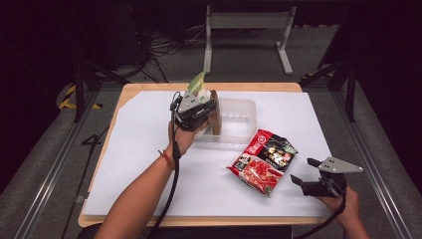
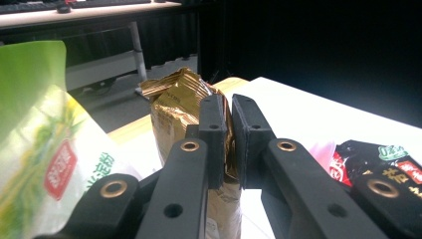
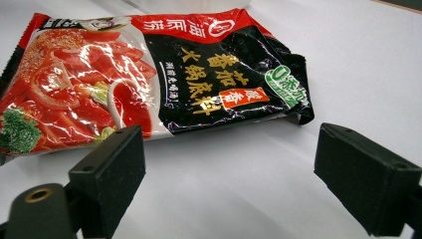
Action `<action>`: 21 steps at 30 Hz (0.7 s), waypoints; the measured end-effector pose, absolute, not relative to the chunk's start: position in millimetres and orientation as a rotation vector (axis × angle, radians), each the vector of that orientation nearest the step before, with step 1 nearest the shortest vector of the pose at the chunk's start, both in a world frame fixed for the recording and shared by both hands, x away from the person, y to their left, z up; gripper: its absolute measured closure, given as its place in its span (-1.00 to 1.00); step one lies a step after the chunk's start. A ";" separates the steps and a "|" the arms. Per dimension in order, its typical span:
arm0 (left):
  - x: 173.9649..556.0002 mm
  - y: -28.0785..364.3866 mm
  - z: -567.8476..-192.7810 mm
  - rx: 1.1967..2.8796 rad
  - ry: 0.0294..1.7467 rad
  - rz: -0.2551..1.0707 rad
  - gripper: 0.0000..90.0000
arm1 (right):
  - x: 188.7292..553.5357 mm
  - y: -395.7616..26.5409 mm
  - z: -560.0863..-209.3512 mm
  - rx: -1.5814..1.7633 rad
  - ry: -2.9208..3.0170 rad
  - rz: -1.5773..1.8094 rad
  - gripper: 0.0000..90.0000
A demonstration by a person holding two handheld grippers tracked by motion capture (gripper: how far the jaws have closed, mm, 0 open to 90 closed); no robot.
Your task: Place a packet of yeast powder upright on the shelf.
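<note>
My left gripper (image 1: 207, 111) (image 2: 230, 107) is shut on the edge of a gold-brown packet (image 1: 215, 119) (image 2: 174, 109), which it holds upright at the left end of a clear plastic tub (image 1: 239, 119). A green and white packet (image 1: 197, 83) (image 2: 45, 144) stands upright just left of it. A red and black noodle packet (image 1: 263, 160) (image 3: 149, 79) (image 2: 378, 164) lies flat on the white sheet. My right gripper (image 1: 304, 172) (image 3: 239, 169) rests open just right of that packet, with nothing between its pads.
The white sheet (image 1: 149, 149) covers a wooden table (image 1: 127, 92). Beyond the far edge stands a white metal frame (image 1: 246, 30) on the floor, with cables (image 1: 159, 47) beside it. Metal rails run along both sides of the table.
</note>
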State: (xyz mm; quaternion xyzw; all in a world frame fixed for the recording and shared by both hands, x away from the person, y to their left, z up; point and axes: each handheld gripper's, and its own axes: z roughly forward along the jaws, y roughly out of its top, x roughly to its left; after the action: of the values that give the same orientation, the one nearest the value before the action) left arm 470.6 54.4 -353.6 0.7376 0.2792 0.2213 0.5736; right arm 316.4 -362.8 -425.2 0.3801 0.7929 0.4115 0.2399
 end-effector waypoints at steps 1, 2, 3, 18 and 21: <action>470.4 55.4 -353.5 1.731 0.651 0.511 0.86 | 316.4 -362.8 -425.2 1.041 2.171 1.126 -0.70; 470.2 56.5 -353.4 1.734 0.648 0.506 0.85 | 316.4 -362.8 -425.2 1.040 2.172 1.128 -0.68; 470.0 57.1 -353.4 1.736 0.645 0.499 0.83 | 316.2 -362.8 -425.2 1.038 2.174 1.135 -0.65; 455.8 77.7 -352.5 1.815 0.547 0.477 0.34 | 315.9 -360.9 -425.0 1.024 2.193 1.175 -0.58; 450.6 85.7 -355.6 1.839 0.534 0.466 0.26 | 315.9 -360.1 -425.0 1.019 2.200 1.178 -0.56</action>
State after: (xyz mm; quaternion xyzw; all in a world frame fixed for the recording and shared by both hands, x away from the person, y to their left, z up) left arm 450.6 85.7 -355.6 0.7777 0.2259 0.1972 0.5525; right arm 315.9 -360.1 -425.0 0.3686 0.7959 0.4263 0.2214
